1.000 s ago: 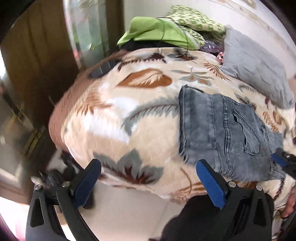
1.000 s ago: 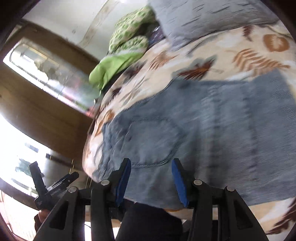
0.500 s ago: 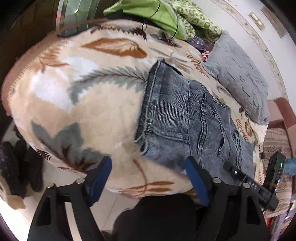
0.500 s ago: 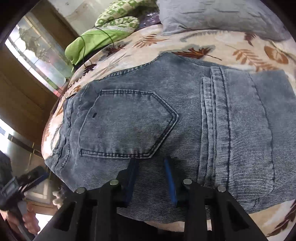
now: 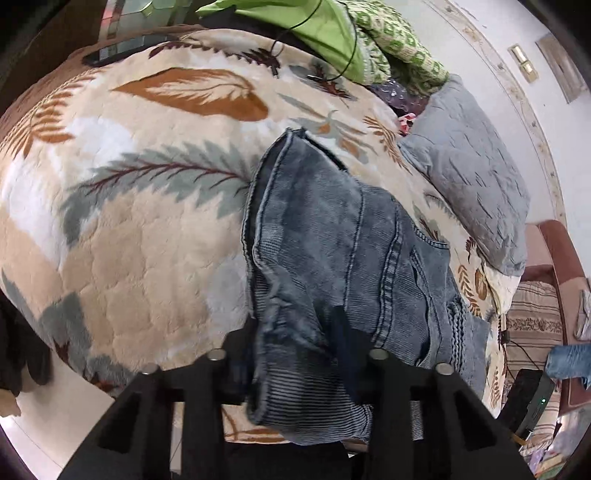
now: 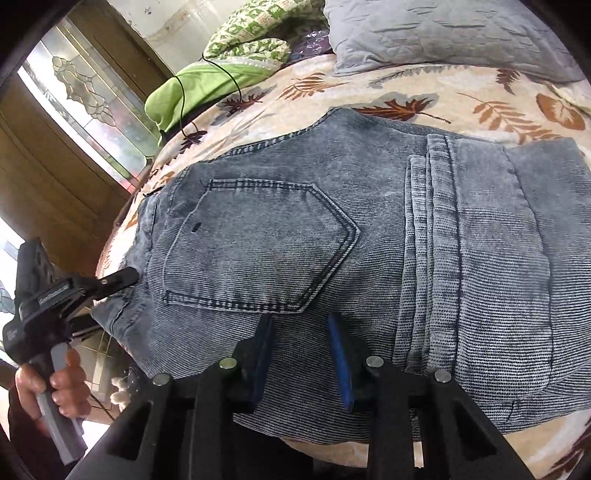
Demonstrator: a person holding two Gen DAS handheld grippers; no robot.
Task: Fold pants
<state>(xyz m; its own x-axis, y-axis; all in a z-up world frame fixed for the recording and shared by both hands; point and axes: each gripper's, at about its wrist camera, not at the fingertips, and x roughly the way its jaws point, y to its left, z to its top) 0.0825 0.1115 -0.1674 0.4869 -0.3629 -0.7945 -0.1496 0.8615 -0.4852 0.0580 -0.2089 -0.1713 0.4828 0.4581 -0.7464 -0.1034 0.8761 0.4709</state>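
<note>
Grey-blue denim pants lie folded on a leaf-patterned blanket. In the right wrist view the pants show a back pocket. My left gripper has its jaws around the near waistband corner; the cloth bunches between the fingers and hides the pads. It also shows in the right wrist view, at the pants' left edge. My right gripper is partly open, blue pads resting on the denim just below the pocket.
A grey pillow lies at the far right of the bed. Green cloths and a black cable are piled at the head. A wooden door with a glass panel stands left. The bed edge is near me.
My left gripper has moved right and forward onto the pants' near corner and closed in on it. My right gripper has narrowed and settled on the denim below the pocket.
</note>
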